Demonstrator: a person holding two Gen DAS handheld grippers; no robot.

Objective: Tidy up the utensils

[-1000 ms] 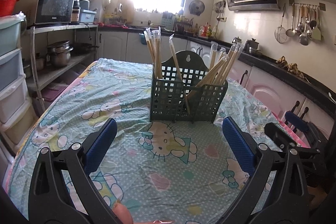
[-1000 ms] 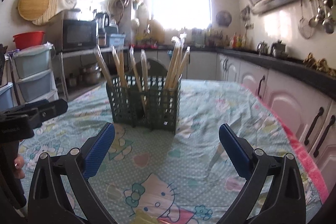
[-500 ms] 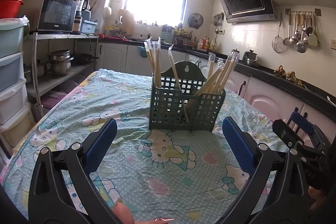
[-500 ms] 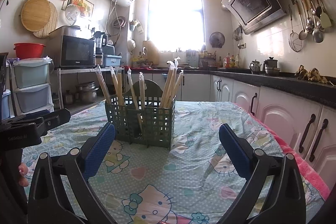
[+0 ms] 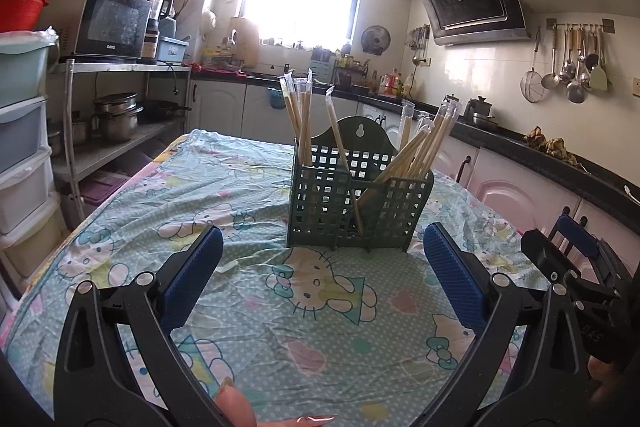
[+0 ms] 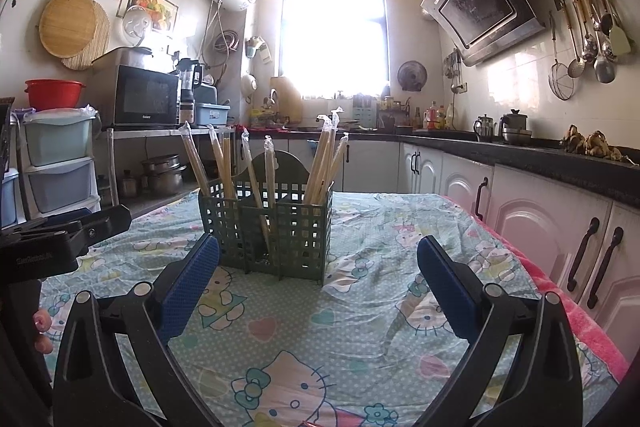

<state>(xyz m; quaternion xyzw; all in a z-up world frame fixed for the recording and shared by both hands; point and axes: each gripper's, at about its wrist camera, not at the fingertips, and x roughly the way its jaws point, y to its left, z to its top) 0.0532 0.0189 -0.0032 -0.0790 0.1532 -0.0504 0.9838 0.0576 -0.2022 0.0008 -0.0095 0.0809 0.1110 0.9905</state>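
Observation:
A dark green lattice utensil caddy (image 5: 360, 205) (image 6: 276, 227) stands upright on the table, with several plastic-wrapped chopstick pairs (image 5: 420, 151) (image 6: 324, 159) leaning in its compartments. My left gripper (image 5: 322, 267) hangs open in front of the caddy with nothing between its blue pads. Open and empty too, my right gripper (image 6: 318, 269) faces the caddy from the other side. The right gripper's body shows at the right edge of the left wrist view, and the left gripper's body at the left edge of the right wrist view.
A cartoon-cat tablecloth (image 5: 280, 307) covers the table. White cabinets under a dark counter (image 6: 560, 163) run along the right. A shelf with a microwave (image 5: 112, 23), pots and plastic drawers (image 6: 60, 167) stands at the left. Ladles (image 5: 572, 67) hang on the wall.
Both grippers have tilted upward and drawn back a little from the caddy; more of the ceiling and walls shows. Both stay open and empty.

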